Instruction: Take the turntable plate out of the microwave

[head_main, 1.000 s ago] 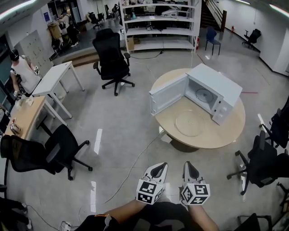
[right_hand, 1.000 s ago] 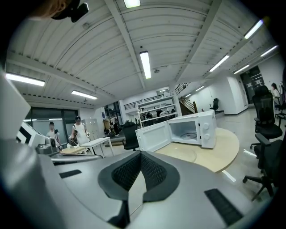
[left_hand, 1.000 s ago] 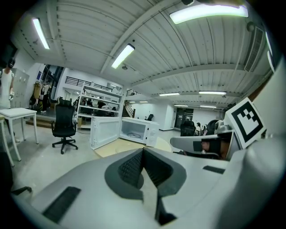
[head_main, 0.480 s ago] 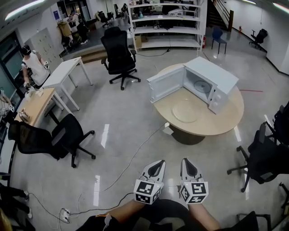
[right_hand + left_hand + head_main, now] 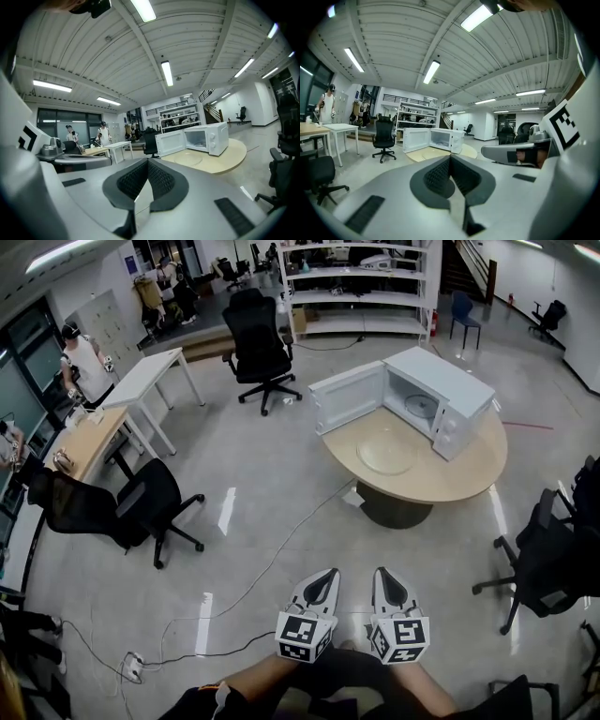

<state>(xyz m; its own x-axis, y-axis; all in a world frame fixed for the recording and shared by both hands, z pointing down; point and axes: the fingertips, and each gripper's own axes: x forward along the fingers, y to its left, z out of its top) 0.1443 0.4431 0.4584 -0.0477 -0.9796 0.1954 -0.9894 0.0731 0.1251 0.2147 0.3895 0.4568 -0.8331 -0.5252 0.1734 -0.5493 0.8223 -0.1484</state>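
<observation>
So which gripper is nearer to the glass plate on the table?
Right, slightly. The right gripper is straight below the glass plate in the head view, far off; the left gripper is beside it, further left.

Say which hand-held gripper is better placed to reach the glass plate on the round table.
Right, by a little. The left hand-held gripper and right hand-held gripper are both shut, empty, side by side, far from the table; the glass plate lies ahead toward the right.

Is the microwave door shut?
No, the microwave door stands swung wide open, leaving the inside in plain view above the table.
</observation>
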